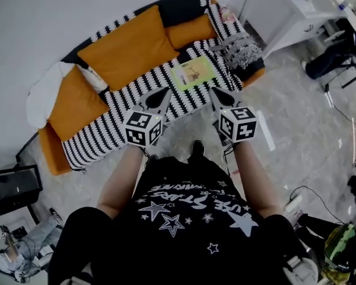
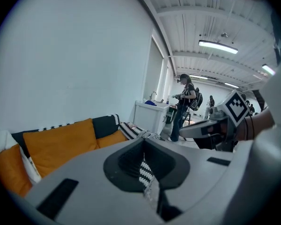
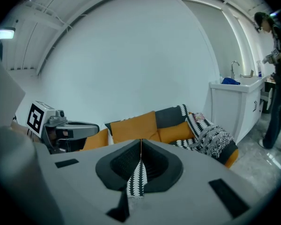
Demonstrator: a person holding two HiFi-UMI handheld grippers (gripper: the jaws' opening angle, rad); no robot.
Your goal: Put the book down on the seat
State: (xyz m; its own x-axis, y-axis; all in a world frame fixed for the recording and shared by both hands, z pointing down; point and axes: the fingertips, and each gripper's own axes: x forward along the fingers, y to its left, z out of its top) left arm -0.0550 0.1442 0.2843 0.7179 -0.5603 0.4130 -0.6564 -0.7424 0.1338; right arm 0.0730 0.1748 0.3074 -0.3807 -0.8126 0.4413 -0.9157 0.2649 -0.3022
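The book (image 1: 193, 73), pale green with a picture on its cover, lies flat on the striped blanket (image 1: 124, 120) that covers the sofa seat. It is right of the middle, and nothing touches it. My left gripper (image 1: 161, 93) is over the seat's front edge, a little left of and nearer than the book, shut and empty. My right gripper (image 1: 216, 92) is level with it, just right of and nearer than the book, also shut and empty. In each gripper view the jaws meet at the tips, with only a slit of striped blanket (image 3: 136, 179) showing behind them.
Orange cushions (image 1: 127, 46) line the sofa back and a white pillow (image 1: 44, 91) sits at its left end. A fringed throw (image 1: 243, 49) hangs over the right arm. A white counter (image 1: 285, 10) stands to the right, with a person (image 2: 183, 107) beside it. Cables (image 1: 335, 108) lie on the floor.
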